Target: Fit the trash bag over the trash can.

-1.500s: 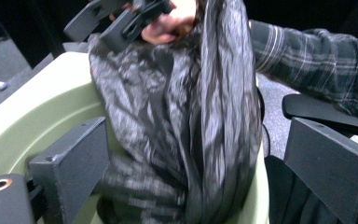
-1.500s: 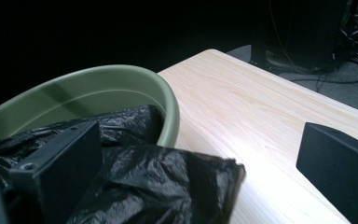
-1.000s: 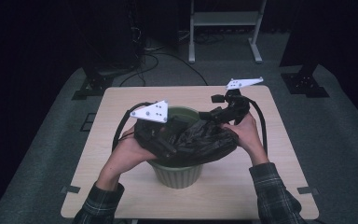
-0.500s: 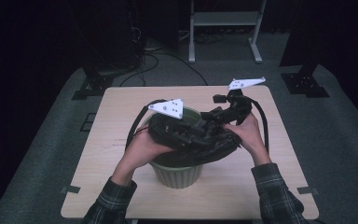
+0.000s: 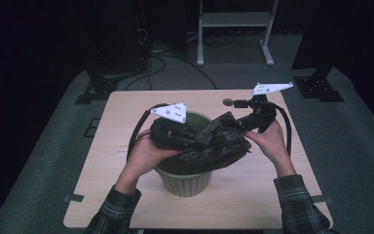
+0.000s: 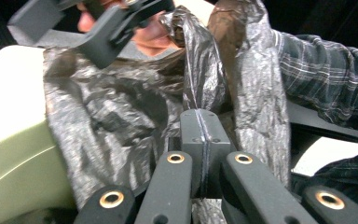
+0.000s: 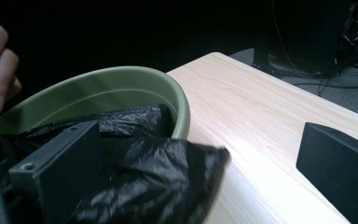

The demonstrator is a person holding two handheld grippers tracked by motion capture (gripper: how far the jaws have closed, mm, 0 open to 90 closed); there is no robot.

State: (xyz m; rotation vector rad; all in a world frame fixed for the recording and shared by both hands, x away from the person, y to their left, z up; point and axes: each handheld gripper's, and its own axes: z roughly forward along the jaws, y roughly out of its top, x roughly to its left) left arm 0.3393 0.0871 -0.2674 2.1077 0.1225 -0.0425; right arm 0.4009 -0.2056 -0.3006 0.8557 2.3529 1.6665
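1. My left gripper (image 6: 200,135) has its jaws pressed together on a fold of the black plastic bag (image 5: 209,141), thin, crinkled and shiny where it catches light.
2. My right gripper (image 7: 196,158) has its jaws standing well apart; the left jaw lies against the bag's loose edge, the right one over bare table.
3. The bag lies bunched across the mouth of the green bin (image 5: 185,178), a round, smooth-walled tub with a rolled rim and ribbed sides.
4. The bin stands near the table's (image 5: 126,195) middle, toward 6 o'clock; my hands flank it at 9 and 3 o'clock.
5. The table is pale wood-grain laminate, rectangular with rounded corners.
6. It stands on grey carpet (image 5: 39,170); at 12 o'clock is a dark room with trailing cables (image 5: 175,63) and a white metal stand (image 5: 233,29).
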